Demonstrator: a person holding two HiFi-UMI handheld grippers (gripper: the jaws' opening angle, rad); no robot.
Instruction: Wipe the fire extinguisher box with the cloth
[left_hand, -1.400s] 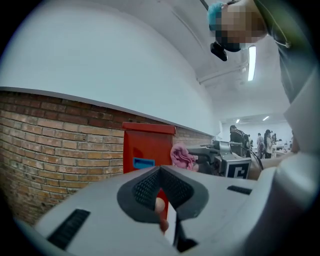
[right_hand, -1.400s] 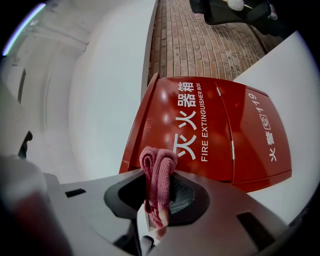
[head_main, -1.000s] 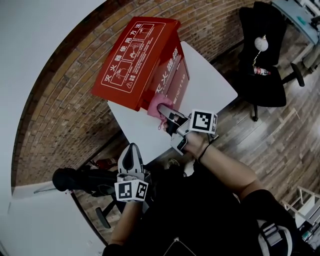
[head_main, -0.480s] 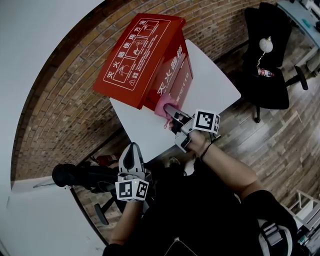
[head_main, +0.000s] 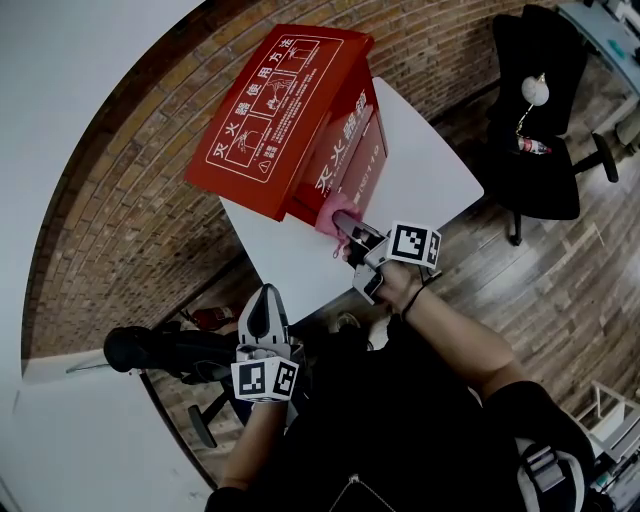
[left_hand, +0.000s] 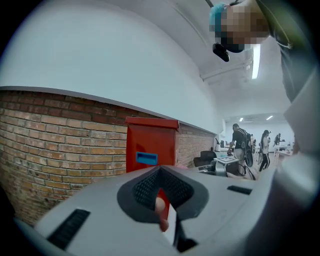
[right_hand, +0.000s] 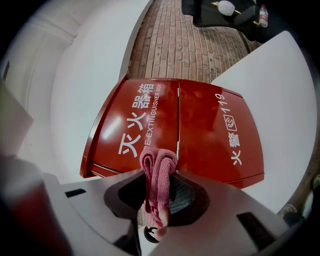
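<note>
Fire extinguisher box (head_main: 290, 110), bright red with white Chinese lettering and diagrams, stands on a white bench (head_main: 420, 170) against a brick wall (head_main: 130, 200), filling the upper middle of the head view. Its lid slopes toward the camera and hides most of the front.

Just below the box's lower front edge, the right gripper (head_main: 347, 230) points up at it, its fingers clenched on a pink cloth (head_main: 338, 212). In the right gripper view the cloth (right_hand: 157, 170) rises folded from between the fingers and overlaps the seam between the two red doors (right_hand: 200, 125), printed "EXTINGUISHER BOX" and "119". Its lower part is buried in the gripper (right_hand: 159, 187), and neither view shows for certain whether cloth and box touch.

The left gripper (head_main: 262, 300) sits at the lower left of the head view, well apart from the box, off the bench's edge. In its own view the fingers (left_hand: 145, 192) are closed together on nothing, and the gripper's body (left_hand: 160, 200) hides the lower part of the box (left_hand: 150, 145) beyond.

A black office chair (head_main: 535, 130) stands at the upper right, cut off by the frame.
</note>
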